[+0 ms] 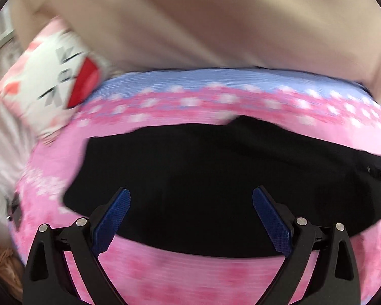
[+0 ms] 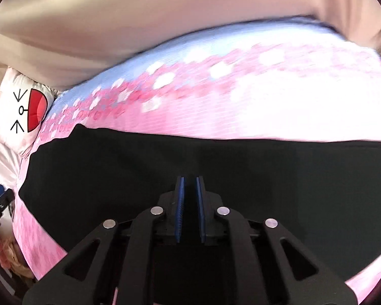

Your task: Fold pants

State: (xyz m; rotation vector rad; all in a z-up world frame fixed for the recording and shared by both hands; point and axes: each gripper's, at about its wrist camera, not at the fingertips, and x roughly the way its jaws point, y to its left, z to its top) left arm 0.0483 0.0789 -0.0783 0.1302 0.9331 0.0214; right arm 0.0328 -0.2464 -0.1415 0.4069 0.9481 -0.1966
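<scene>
Left wrist: left gripper (image 1: 191, 195) jaws spread wide, empty, over the black pants (image 1: 216, 172) lying flat on the pink bed (image 1: 190, 277).
Pillow (image 1: 50, 84): off left, clear.
Right gripper (image 2: 190, 185): jaws nearly closed; whether they pinch cloth, cannot tell.
Tip: take an edge, lift evenly.

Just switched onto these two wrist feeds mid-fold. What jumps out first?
The black pants dominate, spread flat across a pink flowered bedsheet that turns blue at its far edge. At far left lies a white pillow with a cartoon face and red mouth. The left gripper is wide open above the pants; the right gripper has its jaws nearly together, seemingly on black fabric.
</scene>
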